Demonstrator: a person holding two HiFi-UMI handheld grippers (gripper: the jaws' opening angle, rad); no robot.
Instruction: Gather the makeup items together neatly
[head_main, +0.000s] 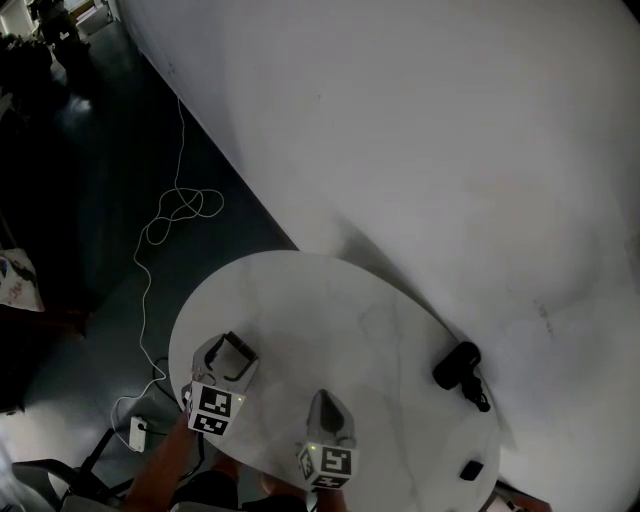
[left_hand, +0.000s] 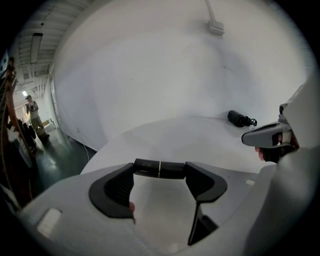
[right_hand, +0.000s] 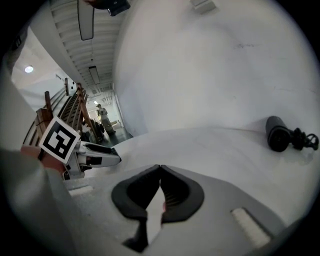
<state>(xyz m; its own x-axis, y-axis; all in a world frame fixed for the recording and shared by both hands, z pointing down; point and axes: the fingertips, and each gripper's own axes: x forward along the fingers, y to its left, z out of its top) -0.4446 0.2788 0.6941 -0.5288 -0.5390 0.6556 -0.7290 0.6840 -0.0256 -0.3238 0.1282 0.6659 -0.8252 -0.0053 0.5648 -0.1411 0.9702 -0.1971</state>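
A black lipstick tube (left_hand: 160, 169) with a thin gold band lies crosswise between the tips of my left gripper (left_hand: 160, 173), which is shut on its two ends. In the head view that gripper (head_main: 233, 352) is over the round white table's (head_main: 330, 300) left front part. My right gripper (head_main: 328, 404) is over the table's front middle, its jaws shut with nothing between them (right_hand: 160, 171). A black cylindrical item with a black cord (head_main: 457, 365) lies at the table's right side, also visible as the black cylinder (left_hand: 239, 118) and the black cylinder (right_hand: 276, 133). A small black item (head_main: 471, 469) lies near the right front edge.
The table stands close to a large white curved wall (head_main: 420, 130). On the dark floor to the left a thin white cable (head_main: 180, 208) loops down to a white adapter (head_main: 138, 432). A person (left_hand: 33, 111) stands far off down a hallway.
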